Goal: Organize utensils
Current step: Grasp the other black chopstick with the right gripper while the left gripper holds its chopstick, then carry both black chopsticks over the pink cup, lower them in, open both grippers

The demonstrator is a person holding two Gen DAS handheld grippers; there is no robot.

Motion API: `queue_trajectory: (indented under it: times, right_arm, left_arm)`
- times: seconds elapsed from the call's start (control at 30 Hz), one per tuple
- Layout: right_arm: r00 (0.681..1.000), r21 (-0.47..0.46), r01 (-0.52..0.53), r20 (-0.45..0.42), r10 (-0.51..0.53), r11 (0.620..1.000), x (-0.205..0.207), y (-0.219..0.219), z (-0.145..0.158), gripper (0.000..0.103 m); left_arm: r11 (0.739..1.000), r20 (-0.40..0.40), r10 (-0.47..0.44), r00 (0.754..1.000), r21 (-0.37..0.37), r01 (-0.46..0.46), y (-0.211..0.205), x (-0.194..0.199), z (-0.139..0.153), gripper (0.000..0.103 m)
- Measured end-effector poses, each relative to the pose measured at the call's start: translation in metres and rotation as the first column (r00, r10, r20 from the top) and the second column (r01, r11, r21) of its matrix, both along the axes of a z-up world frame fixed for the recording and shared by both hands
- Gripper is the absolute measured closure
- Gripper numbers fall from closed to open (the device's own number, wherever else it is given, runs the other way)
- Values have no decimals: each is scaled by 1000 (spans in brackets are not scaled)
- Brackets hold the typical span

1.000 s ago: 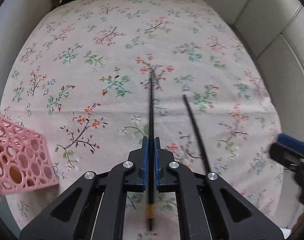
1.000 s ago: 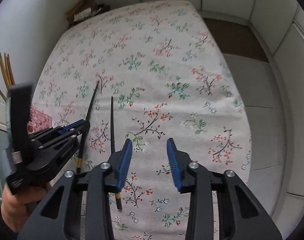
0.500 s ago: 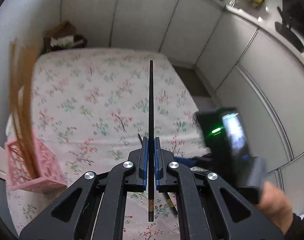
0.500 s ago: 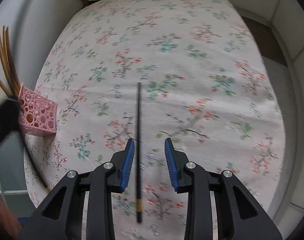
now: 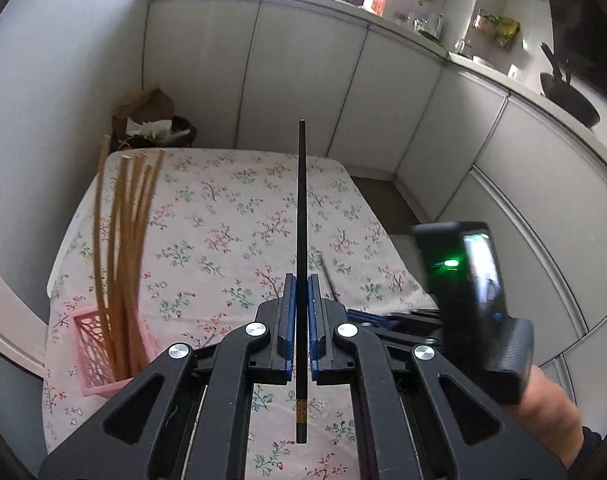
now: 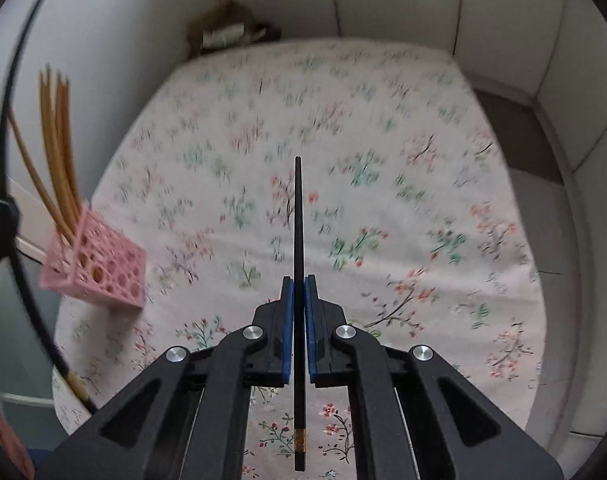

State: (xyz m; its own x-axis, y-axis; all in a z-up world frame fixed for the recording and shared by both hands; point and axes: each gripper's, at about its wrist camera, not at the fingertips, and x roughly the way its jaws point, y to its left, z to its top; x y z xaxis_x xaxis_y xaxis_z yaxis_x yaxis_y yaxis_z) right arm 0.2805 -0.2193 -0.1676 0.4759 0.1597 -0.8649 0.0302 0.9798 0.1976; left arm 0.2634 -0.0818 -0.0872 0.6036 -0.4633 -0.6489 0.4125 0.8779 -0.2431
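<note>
at frame centre, right gripper has just clamped the second black chopstick; left gripper grips its own chopstick; both now ready for the pink holder.

Home kitchen: white cabinets, cluttered countertop w/ wok.

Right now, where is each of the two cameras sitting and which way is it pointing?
Left wrist: on the left gripper, raised, facing the white cabinets; its fingers clamp a thin black chopstick; the person's right hand shows.
Right wrist: on the right gripper, tilted down at the floral tablecloth; its fingers clamp a second black chopstick.
Shared: the tablecloth, the pink perforated plastic basket holding tan wooden chopsticks.
</note>
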Motion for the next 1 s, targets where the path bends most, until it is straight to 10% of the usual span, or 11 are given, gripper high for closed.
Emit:
queue_trajectory:
  times: [0.4,1.0]
  right_arm:
    - [927,42,-24,374,6,999,-33,0,68,98]
    - [846,75,-78,533,27,994,-42,30,86,97]
  left_arm:
    - [982,177,152,972,-140,-128,83,11,23,98]
    - [971,258,222,940,31,-237,119,38,-33,98]
